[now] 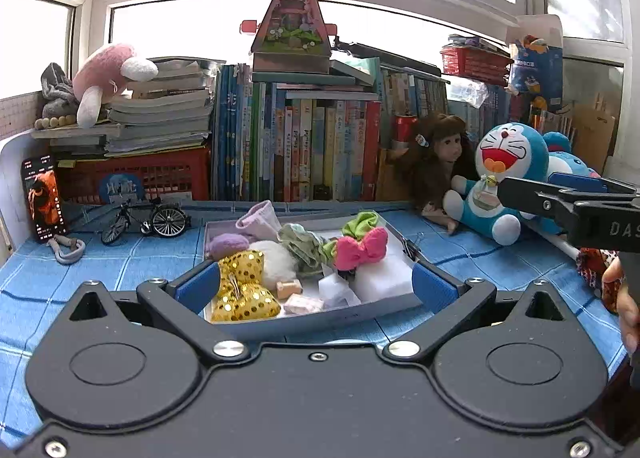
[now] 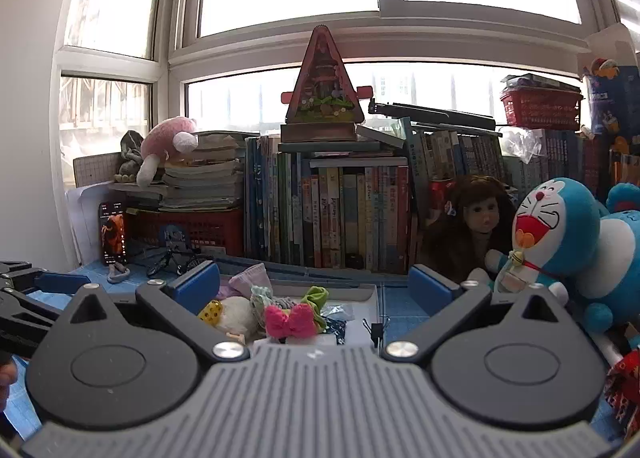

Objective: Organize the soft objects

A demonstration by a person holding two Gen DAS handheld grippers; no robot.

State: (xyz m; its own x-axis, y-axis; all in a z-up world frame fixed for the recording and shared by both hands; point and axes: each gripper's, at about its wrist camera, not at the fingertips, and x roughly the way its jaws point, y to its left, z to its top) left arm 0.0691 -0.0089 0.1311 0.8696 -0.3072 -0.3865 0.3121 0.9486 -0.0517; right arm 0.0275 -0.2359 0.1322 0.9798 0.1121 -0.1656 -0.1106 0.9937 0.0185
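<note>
Left tongs spread wide, empty, low centre of frame, straddling near edge of tray on blue desk. Tray holds soft items: gold sequin bow, pink bow, white pompom. Right tongs spread wide, empty, over same tray.

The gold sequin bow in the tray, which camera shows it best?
The left wrist view: the gold sequin bow lies whole at the tray's near left corner. The right wrist view shows only a yellow sliver behind the gripper finger.
</note>
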